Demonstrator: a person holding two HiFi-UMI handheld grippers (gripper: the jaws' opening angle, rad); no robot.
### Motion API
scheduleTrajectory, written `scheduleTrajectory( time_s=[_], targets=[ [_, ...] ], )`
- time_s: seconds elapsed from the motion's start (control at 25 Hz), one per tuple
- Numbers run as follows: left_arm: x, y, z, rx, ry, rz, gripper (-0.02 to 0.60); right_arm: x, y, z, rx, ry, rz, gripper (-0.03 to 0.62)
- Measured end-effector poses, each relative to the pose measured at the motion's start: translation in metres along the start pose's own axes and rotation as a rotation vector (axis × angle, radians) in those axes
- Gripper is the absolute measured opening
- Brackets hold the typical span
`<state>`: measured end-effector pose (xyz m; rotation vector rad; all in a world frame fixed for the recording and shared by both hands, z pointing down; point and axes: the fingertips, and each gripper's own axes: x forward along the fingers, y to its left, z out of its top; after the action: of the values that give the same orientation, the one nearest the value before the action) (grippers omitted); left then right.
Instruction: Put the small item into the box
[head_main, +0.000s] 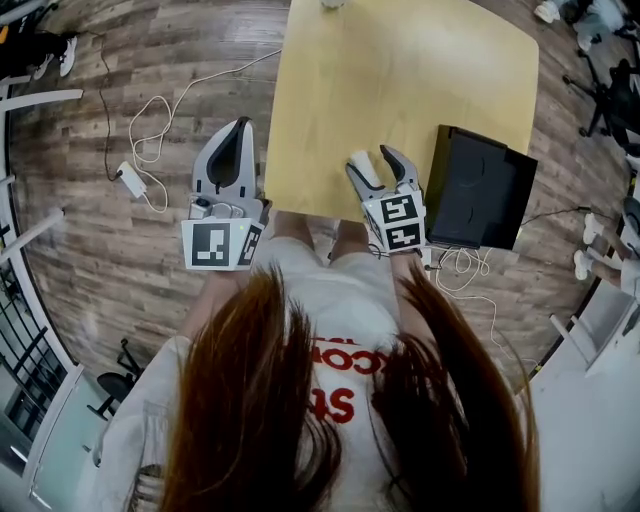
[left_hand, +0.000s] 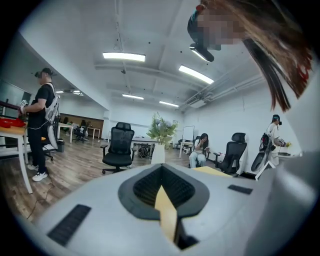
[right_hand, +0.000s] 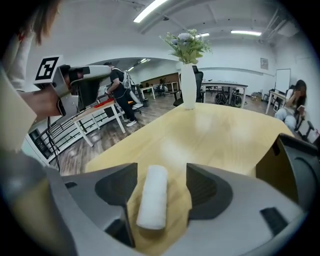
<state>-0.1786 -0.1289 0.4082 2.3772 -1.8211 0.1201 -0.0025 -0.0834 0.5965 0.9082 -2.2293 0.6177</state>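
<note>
A small white roll (right_hand: 152, 197) lies on the yellow wooden table (head_main: 400, 70) near its front edge, also seen from the head view as a roll (head_main: 366, 170). My right gripper (right_hand: 160, 172) is open and tilted down, one jaw on each side of the roll, pads apart from it. The head view shows this gripper (head_main: 376, 158) just left of the black box (head_main: 485, 190). The box (right_hand: 300, 170) stands open at the table's right front corner. My left gripper (head_main: 240, 125) hangs off the table's left side over the floor, shut and empty, and points level into the room (left_hand: 161, 169).
A white vase with flowers (right_hand: 188, 85) stands at the table's far end. Cables and a power adapter (head_main: 130, 180) lie on the wooden floor to the left. Office chairs (left_hand: 119, 147), desks and several people, one standing (left_hand: 42, 120), fill the room beyond.
</note>
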Motion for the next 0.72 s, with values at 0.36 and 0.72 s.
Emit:
scheduleTrajectory(
  time_s=[0.36,0.72],
  targets=[
    [-0.008,0.002,-0.005,-0.002,0.013,0.003,0.006,0.016,0.004,-0.021,-0.084,0.120,-0.055,0.268],
    [-0.007,0.002,0.011,0.011,-0.022,0.004,0.006,-0.004,-0.005,0.008,-0.064,0.014,-0.074,0.141]
  ],
)
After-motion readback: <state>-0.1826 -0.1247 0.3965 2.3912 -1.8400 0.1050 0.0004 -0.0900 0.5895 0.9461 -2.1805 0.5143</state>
